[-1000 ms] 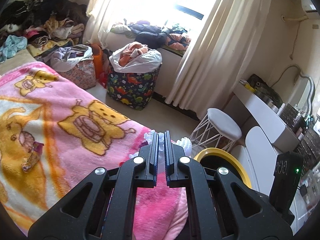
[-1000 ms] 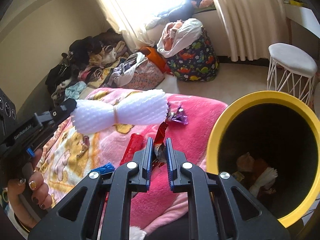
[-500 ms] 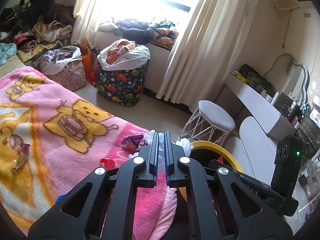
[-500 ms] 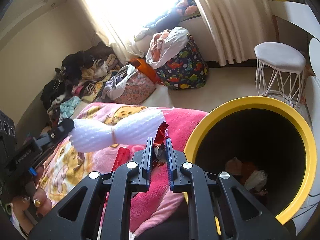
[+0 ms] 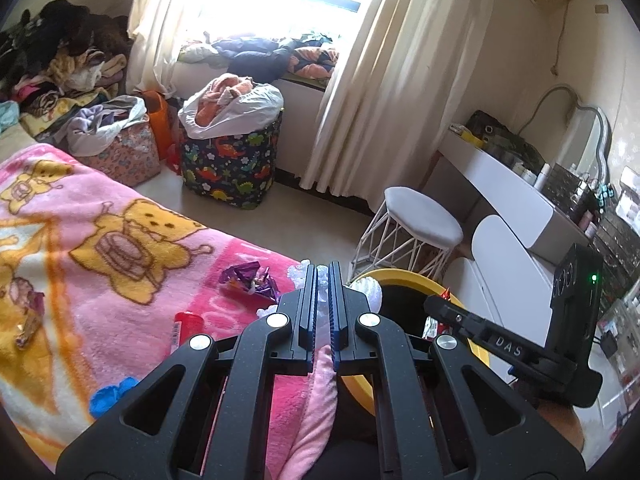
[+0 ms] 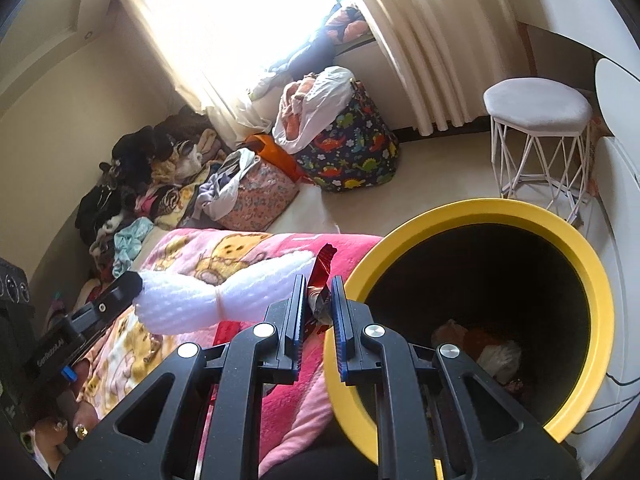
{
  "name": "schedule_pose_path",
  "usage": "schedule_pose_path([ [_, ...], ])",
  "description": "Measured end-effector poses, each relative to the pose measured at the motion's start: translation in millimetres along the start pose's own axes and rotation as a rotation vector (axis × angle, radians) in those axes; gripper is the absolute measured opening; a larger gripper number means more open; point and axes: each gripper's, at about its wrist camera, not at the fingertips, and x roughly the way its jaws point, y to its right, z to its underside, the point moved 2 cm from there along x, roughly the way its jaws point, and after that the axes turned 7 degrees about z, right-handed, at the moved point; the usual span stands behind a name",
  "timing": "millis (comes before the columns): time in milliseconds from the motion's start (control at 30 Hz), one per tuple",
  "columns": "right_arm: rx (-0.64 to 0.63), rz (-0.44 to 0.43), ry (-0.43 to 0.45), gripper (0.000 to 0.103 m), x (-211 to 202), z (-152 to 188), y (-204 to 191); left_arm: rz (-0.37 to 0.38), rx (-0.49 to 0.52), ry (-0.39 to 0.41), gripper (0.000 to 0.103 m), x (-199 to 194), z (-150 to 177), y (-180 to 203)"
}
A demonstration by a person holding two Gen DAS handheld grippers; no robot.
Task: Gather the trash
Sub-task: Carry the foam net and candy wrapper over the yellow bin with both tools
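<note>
In the left wrist view my left gripper (image 5: pixel 323 270) is shut on a white foam net (image 5: pixel 371 292), whose ends poke out on both sides of the fingers. The right wrist view shows that foam net (image 6: pixel 224 296) as a bow-shaped bundle hanging over the pink blanket (image 6: pixel 240 252), pinched at its left end by the left gripper (image 6: pixel 134 284). My right gripper (image 6: pixel 318 284) is shut on a crumpled red and silver wrapper (image 6: pixel 322 268), right beside the rim of the yellow bin (image 6: pixel 472 208). Some trash (image 6: pixel 480 344) lies at the bin's bottom.
On the blanket (image 5: pixel 100 208) lie a purple wrapper (image 5: pixel 248 280), a red tube (image 5: pixel 186 324), a blue scrap (image 5: pixel 108 394) and a brown wrapper (image 5: pixel 28 326). A white wire stool (image 5: pixel 420 224), a dinosaur-print bag (image 5: pixel 228 164) and a white desk (image 5: pixel 512 184) stand beyond the bin.
Both grippers have swung right toward the yellow bin, which now fills more of the right wrist view. The foam net and the wrapper travelled with them; the purple wrapper and red tube came into the left view.
</note>
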Motion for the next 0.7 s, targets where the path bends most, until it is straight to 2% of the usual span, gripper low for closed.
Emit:
schedule_pose_path([
  [700,0.062,0.117,0.055,0.013,-8,-13,52,0.030,0.086,-0.058,0.002,27,11,33],
])
